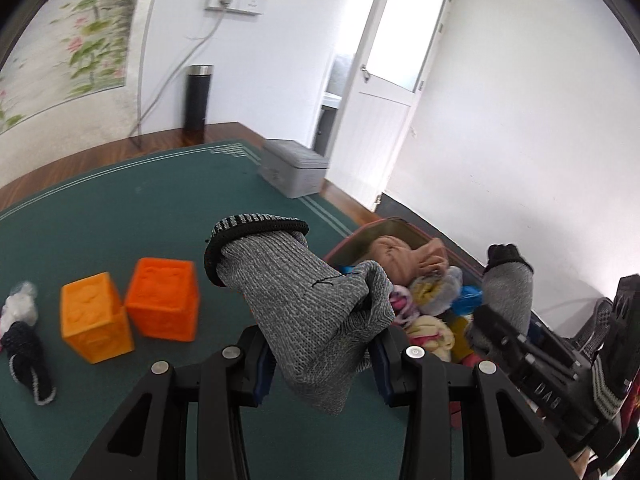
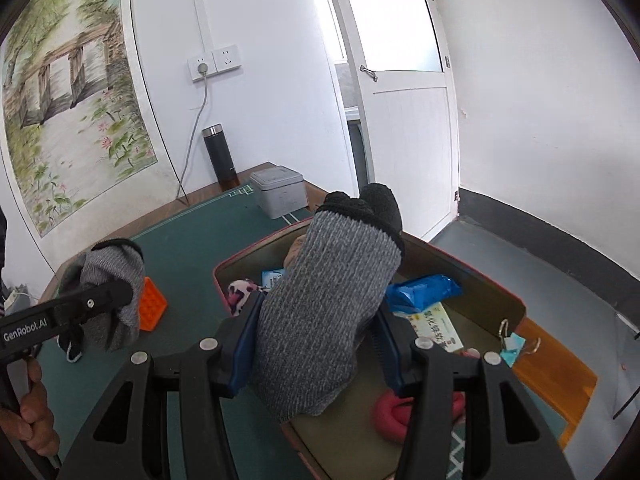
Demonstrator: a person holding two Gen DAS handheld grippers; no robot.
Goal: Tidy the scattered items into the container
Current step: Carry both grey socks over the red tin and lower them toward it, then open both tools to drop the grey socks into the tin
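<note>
Left gripper: a grey sock is being gripped between its closed jaws, cuff end standing up, over the green mat just beside the container.
Right gripper: a second grey sock, black at the toe, is being clamped and held above the container.
Step in hand: both socks are judged as being carried to the container for dropping.
Container: cloths and a blue packet are already lying inside.
Next move: the left sock is to be brought over the rim, then both grips loosened.
Remaining on the mat: two orange blocks and a dark knitted piece are waiting.
</note>
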